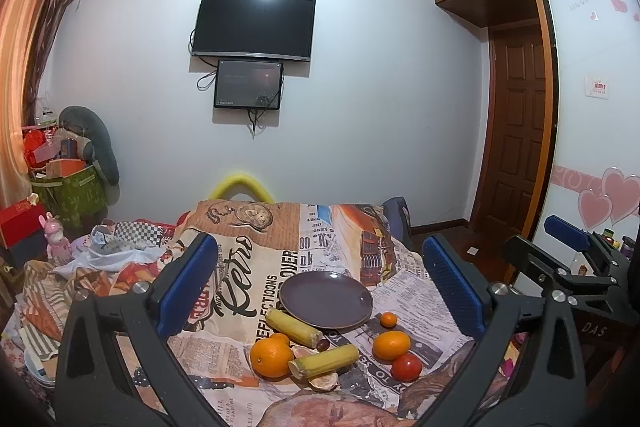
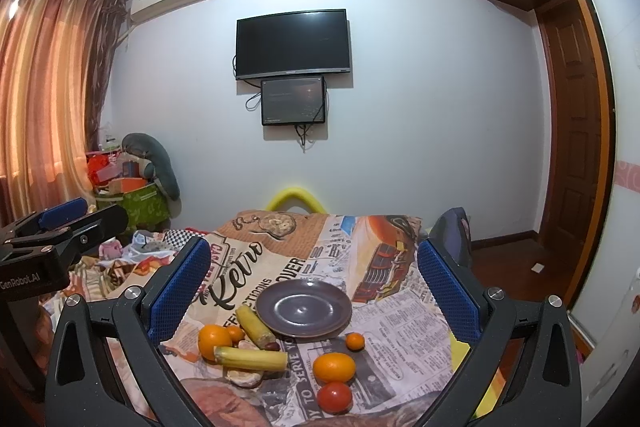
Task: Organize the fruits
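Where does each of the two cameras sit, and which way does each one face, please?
Left wrist: on the left gripper, facing forward over the purple plate toward the wall TV; its own open fingers show, and the right gripper at right.
Right wrist: on the right gripper, facing the same way; its open fingers show, and the left gripper at left.
Shared: plate, fruit, printed cloth, TV.

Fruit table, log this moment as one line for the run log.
step: before first pick | left gripper: open, empty | right gripper: open, empty | plate: empty | oranges, tomato, sugarcane pieces: on cloth beside plate
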`<state>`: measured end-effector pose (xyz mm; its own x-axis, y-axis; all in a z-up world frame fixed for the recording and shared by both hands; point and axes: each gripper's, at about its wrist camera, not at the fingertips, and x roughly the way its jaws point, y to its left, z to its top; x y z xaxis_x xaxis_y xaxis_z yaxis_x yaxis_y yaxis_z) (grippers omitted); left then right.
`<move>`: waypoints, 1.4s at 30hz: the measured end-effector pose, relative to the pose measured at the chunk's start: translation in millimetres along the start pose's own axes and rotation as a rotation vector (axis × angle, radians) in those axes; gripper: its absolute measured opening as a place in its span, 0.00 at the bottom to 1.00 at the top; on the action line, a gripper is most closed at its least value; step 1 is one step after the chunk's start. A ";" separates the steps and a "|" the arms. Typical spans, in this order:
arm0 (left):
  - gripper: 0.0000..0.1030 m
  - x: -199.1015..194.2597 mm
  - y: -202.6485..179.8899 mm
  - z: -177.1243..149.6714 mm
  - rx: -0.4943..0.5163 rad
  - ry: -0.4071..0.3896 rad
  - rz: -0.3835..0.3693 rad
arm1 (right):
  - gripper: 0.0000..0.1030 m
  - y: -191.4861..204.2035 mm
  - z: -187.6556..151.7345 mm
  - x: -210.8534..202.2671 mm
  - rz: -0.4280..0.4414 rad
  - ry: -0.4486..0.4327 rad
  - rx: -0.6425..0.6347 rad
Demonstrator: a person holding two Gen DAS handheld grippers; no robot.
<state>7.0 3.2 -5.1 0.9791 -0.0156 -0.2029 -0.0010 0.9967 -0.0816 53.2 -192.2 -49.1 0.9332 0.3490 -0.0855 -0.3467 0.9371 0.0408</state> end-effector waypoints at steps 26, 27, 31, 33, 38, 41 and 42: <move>1.00 4.3 3.8 -2.7 0.001 0.006 -0.001 | 1.00 -4.0 -0.8 2.1 0.002 0.015 0.016; 1.00 4.4 3.7 -2.9 0.002 0.006 -0.001 | 1.00 -3.9 -0.8 2.0 0.001 0.015 0.016; 1.00 4.4 3.7 -2.6 0.001 0.006 -0.001 | 1.00 -3.7 -0.7 1.9 0.003 0.016 0.017; 1.00 4.4 4.0 -2.9 0.001 0.006 -0.002 | 1.00 -3.0 -0.6 1.5 0.004 0.016 0.016; 1.00 4.5 2.1 -2.4 0.001 0.004 -0.001 | 1.00 -3.0 -0.4 1.6 0.004 0.015 0.016; 1.00 3.9 0.4 -1.2 0.000 0.004 -0.002 | 1.00 -2.5 -0.2 1.4 0.004 0.014 0.016; 1.00 3.9 0.0 -1.0 0.001 0.005 -0.004 | 1.00 -2.2 -0.3 1.1 0.005 0.014 0.016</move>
<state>10.6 3.0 -6.9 0.9780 -0.0198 -0.2078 0.0028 0.9967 -0.0816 55.0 -193.9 -49.6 0.9301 0.3535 -0.0993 -0.3494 0.9352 0.0571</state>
